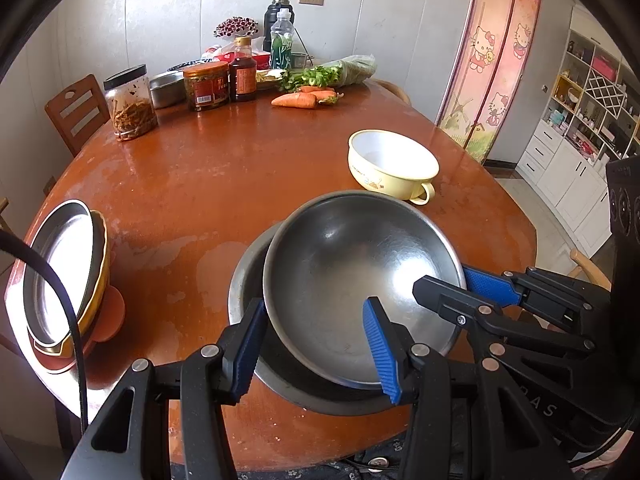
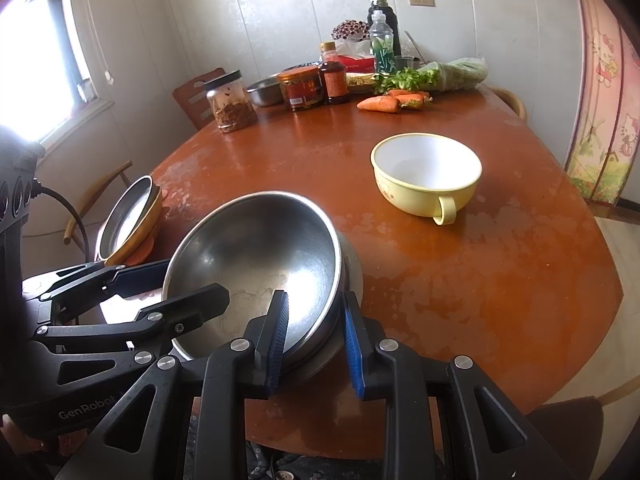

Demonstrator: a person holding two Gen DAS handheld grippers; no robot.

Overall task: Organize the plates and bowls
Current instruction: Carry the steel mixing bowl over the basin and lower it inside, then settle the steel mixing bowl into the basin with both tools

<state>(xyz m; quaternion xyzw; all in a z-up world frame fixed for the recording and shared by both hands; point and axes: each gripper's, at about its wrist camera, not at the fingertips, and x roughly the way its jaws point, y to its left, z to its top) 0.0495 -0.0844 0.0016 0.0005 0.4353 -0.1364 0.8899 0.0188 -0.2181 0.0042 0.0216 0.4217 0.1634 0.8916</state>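
A steel bowl (image 1: pixel 352 264) (image 2: pixel 256 248) sits tilted inside a second, lower steel bowl (image 1: pixel 244 280) (image 2: pixel 354 272) near the front edge of the round brown table (image 1: pixel 224 168). My left gripper (image 1: pixel 314 348) (image 2: pixel 198 280) is shut on the upper bowl's near-left rim, one finger inside and one outside. My right gripper (image 2: pixel 316 340) (image 1: pixel 442 276) is shut on the same bowl's right rim. A pale yellow bowl with a handle (image 1: pixel 392 164) (image 2: pixel 424 168) stands empty farther right. At the left edge a steel plate rests on a yellow dish and an orange plate (image 1: pixel 64 272) (image 2: pixel 128 216).
The far side of the table holds jars (image 1: pixel 130 104), a sauce bottle (image 1: pixel 243 72), a steel basin (image 1: pixel 166 88), carrots (image 1: pixel 296 99), greens and drink bottles. Wooden chairs (image 1: pixel 76 108) stand around the table. A black cable (image 1: pixel 52 272) runs past the plate stack.
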